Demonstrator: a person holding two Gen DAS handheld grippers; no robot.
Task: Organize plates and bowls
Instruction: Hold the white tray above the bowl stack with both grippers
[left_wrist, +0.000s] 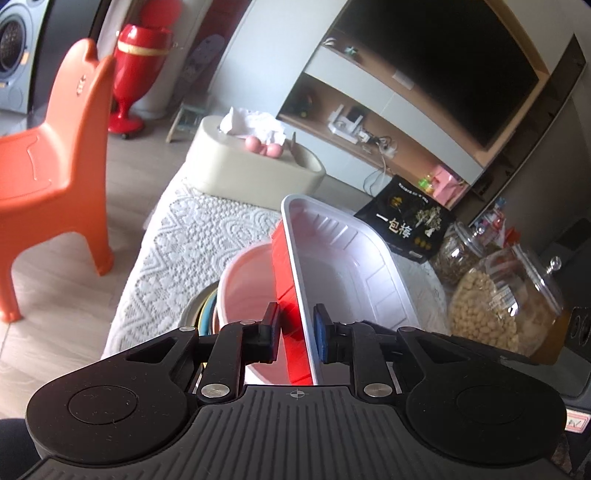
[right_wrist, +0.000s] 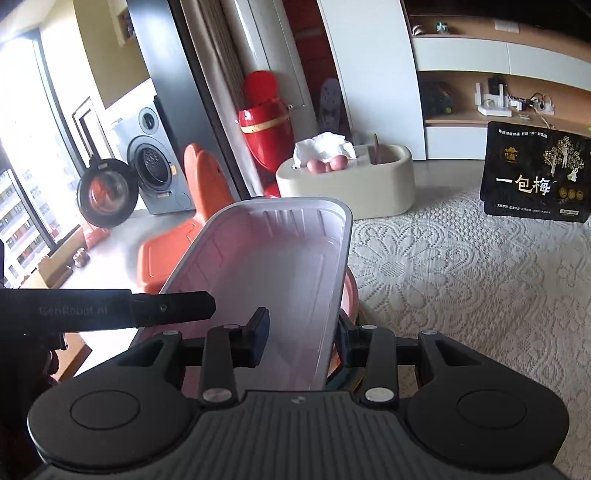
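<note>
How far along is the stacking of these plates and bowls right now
Done: a pink bowl already sits on stacked dishes. In hand: both the left gripper and right gripper straddle the red-and-white tray's rim, tilted over the bowl. Left: setting it down and letting go.

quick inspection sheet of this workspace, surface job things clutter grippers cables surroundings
surface: table under a white lace cloth.
job's things: red-and-white rectangular tray, tilted over a pink bowl that sits on stacked dishes.
clutter: beige tissue holder, black snack box, two lidded jars.
grippers: left hand-held gripper straddles the tray's side wall, whether clamped is unclear; right hand-held gripper straddles the opposite rim, open.
cables: loose wires on the TV shelf.
surroundings: orange child's chair, red floor-standing object, washer with its door open, TV.
</note>
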